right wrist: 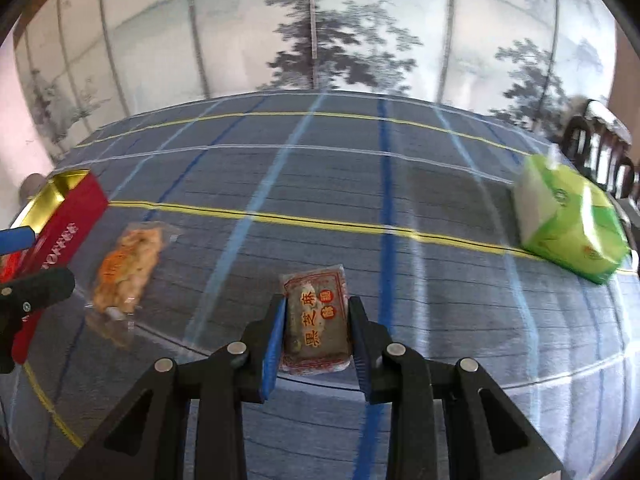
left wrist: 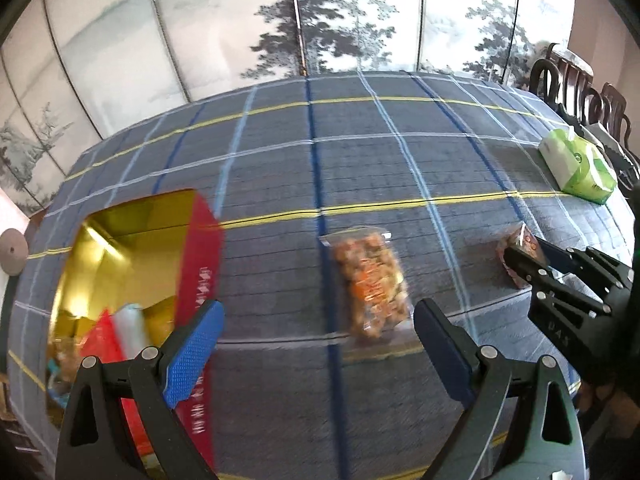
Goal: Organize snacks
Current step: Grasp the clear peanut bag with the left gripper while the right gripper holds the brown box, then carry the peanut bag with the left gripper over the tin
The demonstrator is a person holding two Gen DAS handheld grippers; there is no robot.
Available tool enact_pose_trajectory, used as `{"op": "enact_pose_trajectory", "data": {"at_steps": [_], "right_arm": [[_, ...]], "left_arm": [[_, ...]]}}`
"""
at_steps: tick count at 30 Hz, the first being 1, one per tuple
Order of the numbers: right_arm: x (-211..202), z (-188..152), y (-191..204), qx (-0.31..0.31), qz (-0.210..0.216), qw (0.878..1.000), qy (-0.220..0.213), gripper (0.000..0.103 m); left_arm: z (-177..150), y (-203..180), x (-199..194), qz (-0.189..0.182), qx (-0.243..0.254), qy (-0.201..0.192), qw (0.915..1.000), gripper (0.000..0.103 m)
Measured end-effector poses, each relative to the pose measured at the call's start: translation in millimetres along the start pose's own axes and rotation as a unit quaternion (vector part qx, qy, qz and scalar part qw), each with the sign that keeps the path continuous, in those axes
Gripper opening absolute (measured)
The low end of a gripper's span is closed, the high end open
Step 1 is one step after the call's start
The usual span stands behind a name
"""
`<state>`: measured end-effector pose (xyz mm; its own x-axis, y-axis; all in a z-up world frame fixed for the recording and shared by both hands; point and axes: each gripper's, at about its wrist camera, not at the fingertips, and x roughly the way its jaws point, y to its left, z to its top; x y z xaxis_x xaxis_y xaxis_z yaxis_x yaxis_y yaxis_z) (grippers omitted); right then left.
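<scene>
Pinching a small red-bordered wrapped snack packet (right wrist: pixel 316 320) off the plaid tablecloth (right wrist: pixel 320 184), our right gripper (right wrist: pixel 316 344) grips; our left gripper (left wrist: pixel 316 340) gapes empty beside the red gold-lined box (left wrist: pixel 132 248).

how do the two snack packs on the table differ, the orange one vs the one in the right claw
The clear bag of orange snacks lies free on the plaid tablecloth, near the red box with the gold lining; the small flat packet with red print is clamped between the right claw's blue pads. The bag looks longer and lumpy with loose pieces; the packet is a compact single slab with large characters. Both are sealed in clear wrap and still outside the box.
</scene>
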<state>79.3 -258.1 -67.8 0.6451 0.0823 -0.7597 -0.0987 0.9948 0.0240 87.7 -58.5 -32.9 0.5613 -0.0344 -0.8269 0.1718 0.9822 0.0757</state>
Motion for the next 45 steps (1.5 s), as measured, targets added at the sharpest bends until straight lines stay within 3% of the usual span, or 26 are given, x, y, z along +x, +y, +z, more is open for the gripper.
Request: {"op": "enact_pose_trajectory", "data": {"at_steps": [13,18,26,45], "right_arm": [[3,-3,-13,0.032,0.027,0.999,0.006,0.031],[3,-3,-11,0.03,0.025,0.999,0.006,0.031],[3,-4,-12,0.03,0.025,0.999,0.006,0.031],[4,-5,-6,0.02,0.015,1.0,0.008,0.032]], "left_arm": [[11,-26,36,-0.005,0.009,0.011,0.9999,0.089],[12,-26,49,-0.011,-0.002,0.026,0.9996,0.076],[12,-24,54,-0.038,-0.011,0.033,0.9987,0.039],[-2,-19,28,-0.05,0.002,0.027,0.9984,0.038]]}}
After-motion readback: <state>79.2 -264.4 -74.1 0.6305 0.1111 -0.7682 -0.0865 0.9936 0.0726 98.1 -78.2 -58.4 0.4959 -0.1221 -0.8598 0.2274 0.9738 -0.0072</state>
